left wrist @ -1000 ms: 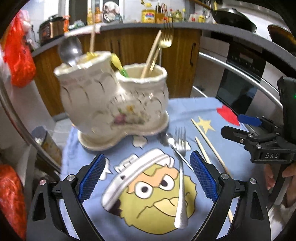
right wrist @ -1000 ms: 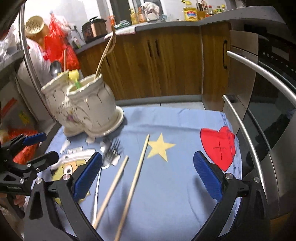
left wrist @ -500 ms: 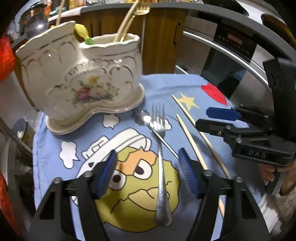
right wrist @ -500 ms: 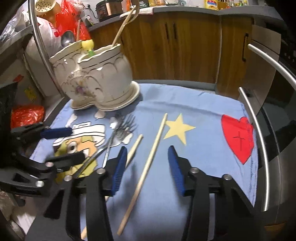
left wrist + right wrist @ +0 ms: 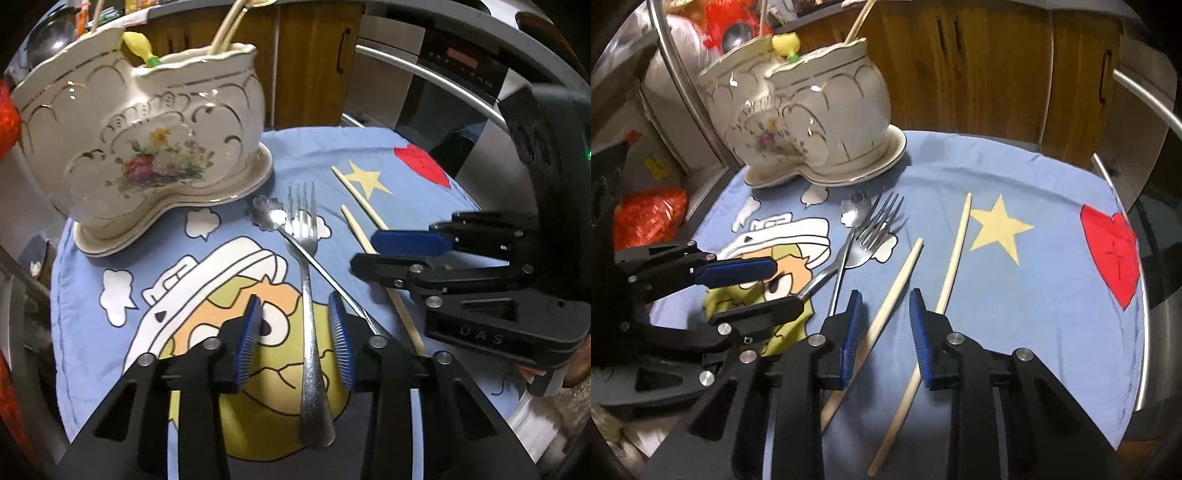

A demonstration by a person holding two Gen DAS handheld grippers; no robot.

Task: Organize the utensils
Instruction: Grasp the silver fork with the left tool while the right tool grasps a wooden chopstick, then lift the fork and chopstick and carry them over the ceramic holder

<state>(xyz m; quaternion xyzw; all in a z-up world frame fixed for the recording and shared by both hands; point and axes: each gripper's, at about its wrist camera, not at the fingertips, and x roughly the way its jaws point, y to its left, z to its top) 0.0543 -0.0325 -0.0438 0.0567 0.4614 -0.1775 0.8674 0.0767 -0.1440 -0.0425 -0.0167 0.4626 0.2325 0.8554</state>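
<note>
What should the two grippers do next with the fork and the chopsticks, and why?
Probably finish closing. The left gripper has the fork handle between its closing jaws, not yet pinched. The right gripper straddles the shorter chopstick, jaws also closing, pads still apart from it. Then lift both toward the ceramic holder.

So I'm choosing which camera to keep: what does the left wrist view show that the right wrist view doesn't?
Left only: the fork's handle end between the closing left jaws, and an oven control panel. Right only: the chopsticks' near ends, one chopstick between the closing right jaws, and an orange bag. Both: ceramic holder, fork, flower-headed spoon, cartoon cloth.
</note>
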